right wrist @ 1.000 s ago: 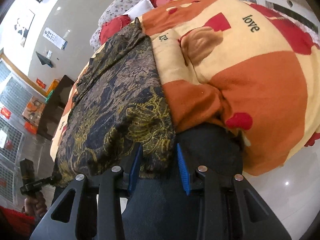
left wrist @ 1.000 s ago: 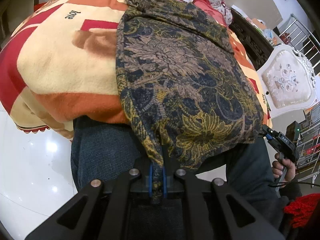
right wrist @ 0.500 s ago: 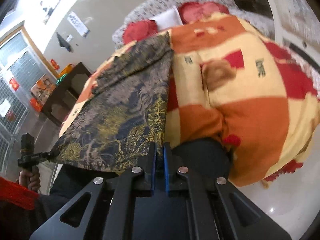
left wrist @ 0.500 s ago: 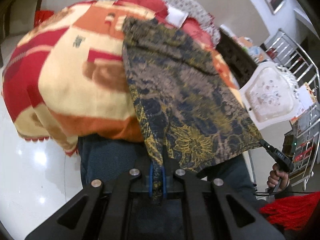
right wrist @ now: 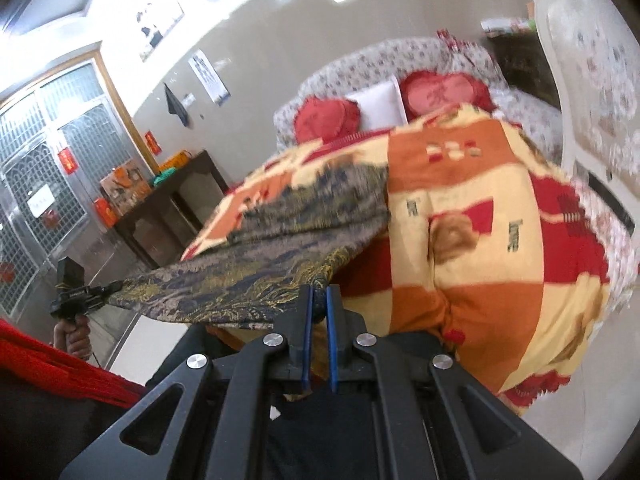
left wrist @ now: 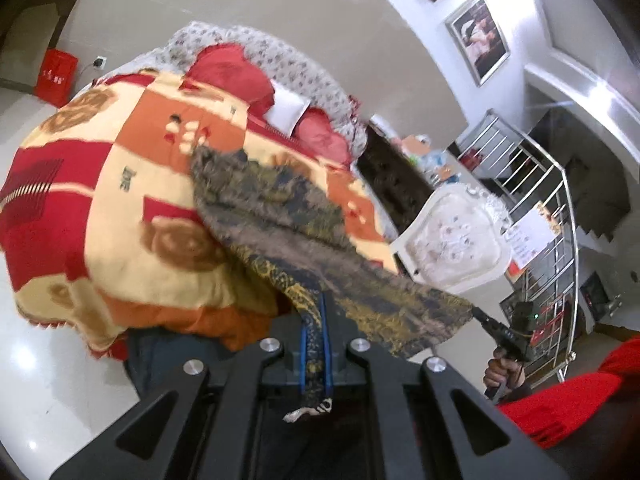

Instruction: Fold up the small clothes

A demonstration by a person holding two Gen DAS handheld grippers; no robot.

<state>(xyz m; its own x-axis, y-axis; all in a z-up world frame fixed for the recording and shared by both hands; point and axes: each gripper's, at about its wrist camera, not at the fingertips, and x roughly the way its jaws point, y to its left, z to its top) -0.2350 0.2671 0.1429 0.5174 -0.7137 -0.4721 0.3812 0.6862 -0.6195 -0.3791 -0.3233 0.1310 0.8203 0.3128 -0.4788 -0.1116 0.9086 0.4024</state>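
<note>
Dark floral-patterned garment [left wrist: 280, 216] is hanging stretched between both grippers: left gripper [left wrist: 314, 344] is clamping one near corner, right gripper [right wrist: 319, 312] the other; its far end is lying on the orange-red-cream patchwork blanket [left wrist: 100, 200], red cushions [right wrist: 324, 118] beyond.

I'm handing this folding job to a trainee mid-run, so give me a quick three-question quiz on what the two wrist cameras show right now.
1. True or false: the left gripper is shut on the dark blue and gold patterned garment.
2. What holds the garment's other near corner? A) the right gripper B) a bare hand C) nothing
3. What does the garment's far end rest on?

Key
1. True: cloth is pinched between its blue pads.
2. A: the right gripper is shut on that corner.
3. The orange, red and cream patchwork blanket, while the near edge is held up between the grippers.
</note>
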